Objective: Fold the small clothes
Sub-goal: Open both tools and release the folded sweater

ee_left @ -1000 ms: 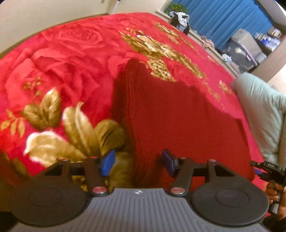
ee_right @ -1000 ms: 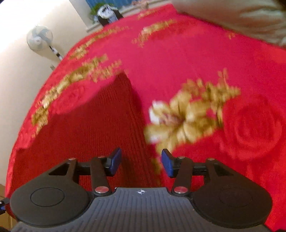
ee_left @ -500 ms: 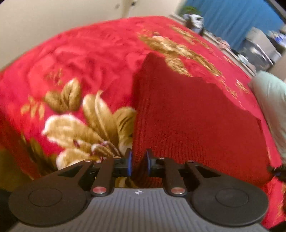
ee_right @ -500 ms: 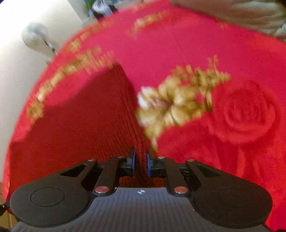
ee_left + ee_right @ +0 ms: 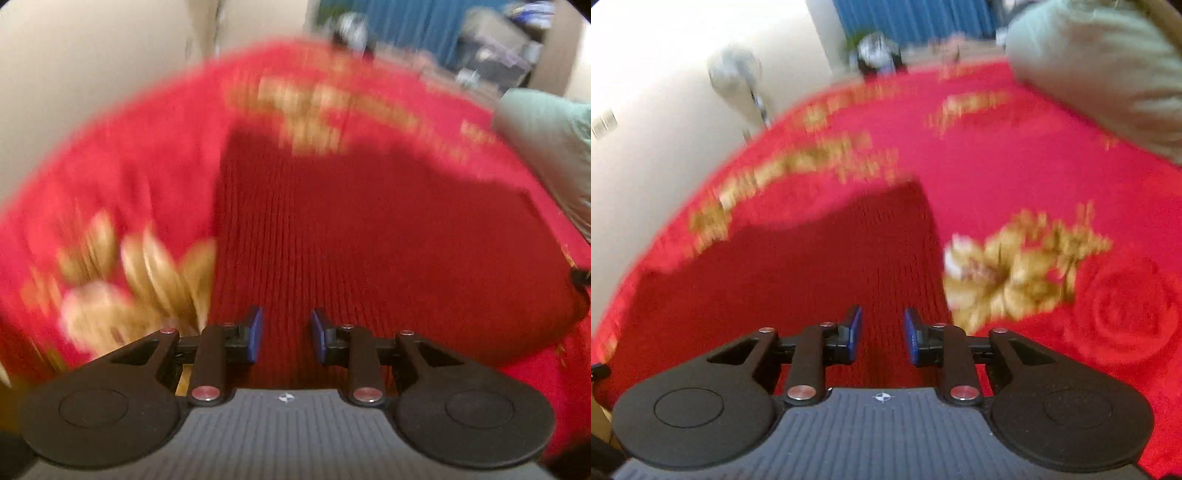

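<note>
While both tools hover low | dark red knit garment (image 5: 369,240) lies flat on the floral blanket (image 5: 129,166), one neat rectangle | left gripper (image 5: 286,334) and right gripper (image 5: 882,334) opening, nothing pinched | likely one fold done, more left.

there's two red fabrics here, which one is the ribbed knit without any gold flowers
The dark red knit lying flat right ahead of both grippers. It is plain and ribbed; the brighter red blanket under it carries the gold flowers.
</note>
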